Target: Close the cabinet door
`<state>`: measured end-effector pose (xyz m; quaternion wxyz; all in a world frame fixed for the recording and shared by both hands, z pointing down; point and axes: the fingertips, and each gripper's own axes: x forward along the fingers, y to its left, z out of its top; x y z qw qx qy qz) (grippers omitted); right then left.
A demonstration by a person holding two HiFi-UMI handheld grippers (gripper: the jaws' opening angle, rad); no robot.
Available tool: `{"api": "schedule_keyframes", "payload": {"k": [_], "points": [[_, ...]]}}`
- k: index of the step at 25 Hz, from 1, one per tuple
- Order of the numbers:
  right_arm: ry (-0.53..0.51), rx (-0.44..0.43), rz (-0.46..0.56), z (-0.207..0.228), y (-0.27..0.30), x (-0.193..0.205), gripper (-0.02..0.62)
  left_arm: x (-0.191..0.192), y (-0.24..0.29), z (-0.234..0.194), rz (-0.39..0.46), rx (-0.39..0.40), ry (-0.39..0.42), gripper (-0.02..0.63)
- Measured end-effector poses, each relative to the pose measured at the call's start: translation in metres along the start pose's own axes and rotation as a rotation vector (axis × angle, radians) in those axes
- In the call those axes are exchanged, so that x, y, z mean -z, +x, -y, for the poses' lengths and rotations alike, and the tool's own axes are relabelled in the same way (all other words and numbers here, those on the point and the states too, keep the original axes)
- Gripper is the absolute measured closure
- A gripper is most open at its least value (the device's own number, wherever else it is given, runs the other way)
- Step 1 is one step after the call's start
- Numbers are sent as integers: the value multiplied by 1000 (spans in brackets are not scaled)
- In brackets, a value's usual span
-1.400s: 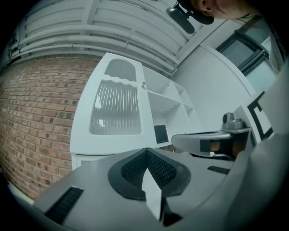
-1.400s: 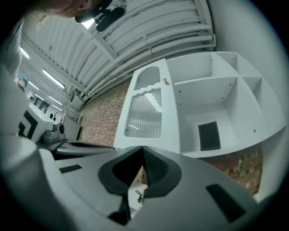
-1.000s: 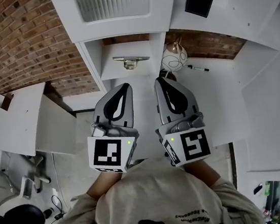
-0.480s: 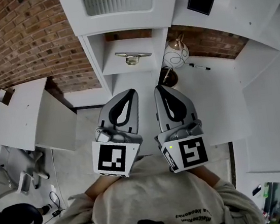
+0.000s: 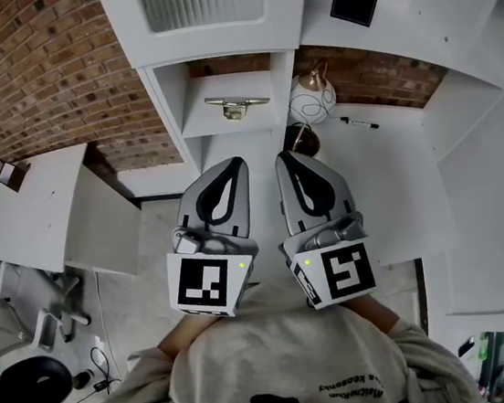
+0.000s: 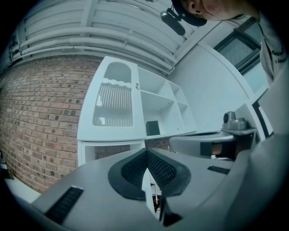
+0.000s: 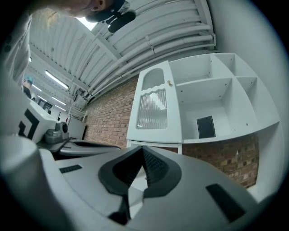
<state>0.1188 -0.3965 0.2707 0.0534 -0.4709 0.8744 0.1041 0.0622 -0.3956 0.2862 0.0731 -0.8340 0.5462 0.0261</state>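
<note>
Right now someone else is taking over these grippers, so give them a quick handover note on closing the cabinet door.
Left gripper: shut, empty.
Right gripper: shut, empty, beside the left one; both are short of the cabinet.
Cabinet door: the ribbed-glass panel looks flush with its frame, and neither gripper touches it.
Done: the door appears closed.
Left: probably nothing; just confirm it sits flush.

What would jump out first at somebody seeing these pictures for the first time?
The left gripper and right gripper sit side by side at the head view's centre, both shut and empty. Beyond them, at the top, is a white cabinet door with a ribbed-glass panel, and a red brick wall fills the upper left.
</note>
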Motion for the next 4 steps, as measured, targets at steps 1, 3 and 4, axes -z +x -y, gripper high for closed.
{"api": "schedule_keyframes", "payload": {"k": [1,3,4], "points": [[0,-2,3,1,-1,0,577,0,0,1,1,-3,0,598],[0,-5,7,3,-2,0,577,0,1,4,1,-5,0,598],[0,-6,8,5,-3,0,577,1,2,5,1,-6,1,598]]}}
